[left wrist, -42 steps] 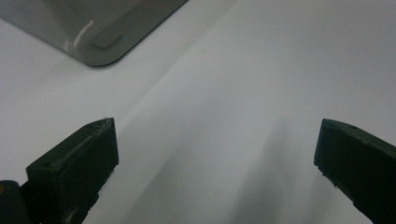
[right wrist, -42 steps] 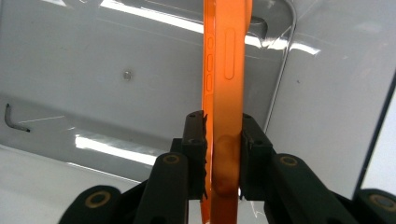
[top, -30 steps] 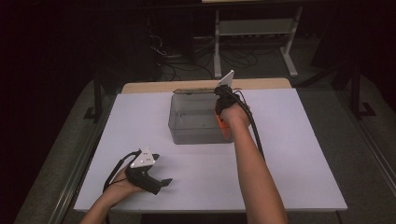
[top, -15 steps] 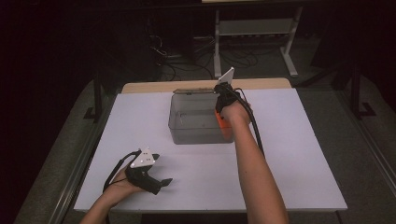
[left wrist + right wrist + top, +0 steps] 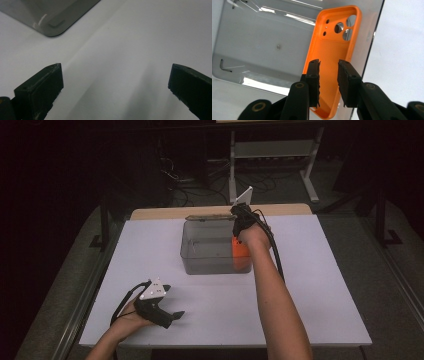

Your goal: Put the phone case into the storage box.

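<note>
- Here is the right claw (image 5: 328,85), reaching down over the clear plastic bin (image 5: 200,260) in the middle of the bench (image 5: 320,285). Its jaws stand a narrow gap apart, in front of an orange phone case (image 5: 332,62).
- Are they pinching the case's side wall or only hanging in front of it? From the right gripper view I cannot tell. There is daylight between the pads, and no clear clamp on the rim.
- The case leans up against the bin's right-hand inner wall, camera cut-outs at the far end and hollow side facing the claw. In the high view it shows as an orange patch (image 5: 240,254) at the bin's right end, just below the hand.
- How will it handle? By my reading it is very light, a thin shell, probably rubbery, which flexes if squeezed across the open back. It is not fragile and not very slippery.
- The best hold looks to be one long side wall, pinched near the middle of its length, one pad inside and one outside. A hold at a corner would let it swing.
- The left claw (image 5: 167,315) rests on the bench well short of the bin, toward the person. Its jaws are spread wide with nothing between them.
</note>
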Tool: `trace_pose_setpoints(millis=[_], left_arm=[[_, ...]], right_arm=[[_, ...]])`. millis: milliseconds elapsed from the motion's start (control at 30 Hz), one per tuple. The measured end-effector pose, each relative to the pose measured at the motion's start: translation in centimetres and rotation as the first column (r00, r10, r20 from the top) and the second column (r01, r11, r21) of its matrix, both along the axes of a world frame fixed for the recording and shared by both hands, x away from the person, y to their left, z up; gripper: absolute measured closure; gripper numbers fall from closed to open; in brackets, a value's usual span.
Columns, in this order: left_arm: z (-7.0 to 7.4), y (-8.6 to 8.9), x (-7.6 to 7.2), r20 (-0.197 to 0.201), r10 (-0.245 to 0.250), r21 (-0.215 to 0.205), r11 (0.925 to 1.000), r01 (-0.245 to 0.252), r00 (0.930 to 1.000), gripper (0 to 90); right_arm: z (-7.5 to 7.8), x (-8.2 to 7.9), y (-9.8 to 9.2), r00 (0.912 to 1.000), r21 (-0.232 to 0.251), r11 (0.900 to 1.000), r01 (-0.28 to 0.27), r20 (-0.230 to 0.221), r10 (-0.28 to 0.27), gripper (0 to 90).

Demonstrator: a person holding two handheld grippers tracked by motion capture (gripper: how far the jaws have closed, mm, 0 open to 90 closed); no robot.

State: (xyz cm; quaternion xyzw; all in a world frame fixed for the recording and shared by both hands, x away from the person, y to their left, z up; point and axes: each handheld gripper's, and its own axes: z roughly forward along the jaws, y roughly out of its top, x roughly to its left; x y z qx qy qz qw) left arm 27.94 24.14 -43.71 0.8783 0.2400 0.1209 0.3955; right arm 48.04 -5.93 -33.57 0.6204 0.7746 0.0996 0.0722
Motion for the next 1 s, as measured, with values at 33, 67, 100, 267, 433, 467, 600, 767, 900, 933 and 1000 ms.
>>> trace_pose_setpoints(millis=[33,67,100,267,433,467,600,767,900,933,1000], left_arm=[[0.0,0.0,0.0,0.0,0.0,0.001,1.0,0.0,1.0,0.0],[0.0,0.0,0.0,0.0,0.0,0.0,1.0,0.0,1.0,0.0],[0.0,0.0,0.0,0.0,0.0,0.0,1.0,0.0,1.0,0.0],[0.0,0.0,0.0,-0.003,0.0,0.001,1.0,0.0,1.0,0.0],[0.0,0.0,0.0,-0.001,0.0,0.001,1.0,0.0,1.0,0.0],[0.0,0.0,0.0,-0.001,0.0,0.001,1.0,0.0,1.0,0.0],[0.0,0.0,0.0,-0.002,0.0,0.005,1.0,0.0,1.0,0.0],[0.0,0.1,0.0,-0.003,0.006,0.004,1.0,-0.006,1.0,0.0],[-0.1,0.2,0.1,-0.004,0.005,0.009,1.0,-0.005,1.0,0.0],[-0.1,0.3,0.1,-0.004,0.007,0.008,0.9999,-0.007,1.0,0.0],[-0.1,0.3,0.1,-0.005,0.012,0.006,0.9999,-0.012,0.9999,0.0]], right_arm=[[0.1,0.0,0.0,1.0,0.0,1.0,0.0,0.002,0.0,69.8],[0.2,0.0,-0.1,1.0,-0.001,1.0,-0.002,0.002,0.002,69.7],[0.3,0.0,-0.1,1.0,0.001,1.0,-0.002,0.003,0.002,69.6],[0.8,-0.1,-0.2,0.9999,0.003,1.0,-0.007,0.011,0.007,69.0],[1.4,-0.3,-0.1,0.9995,0.004,1.0,-0.023,0.02,0.023,66.7],[1.6,-0.3,-0.1,0.9994,0.005,1.0,-0.028,0.023,0.028,66.1],[2.2,-0.4,0.1,0.9983,0.012,0.999,-0.047,0.035,0.047,61.1],[2.6,-0.5,0.1,0.9965,0.016,0.998,-0.067,0.05,0.066,49.6],[2.8,-0.7,-0.2,0.992,0.015,0.995,-0.097,0.082,0.095,38.7],[2.8,-0.8,-0.4,0.9896,0.009,0.994,-0.108,0.097,0.107,36.5],[2.9,-1.0,-0.6,0.9866,0.02,0.992,-0.121,0.112,0.118,31.7]])
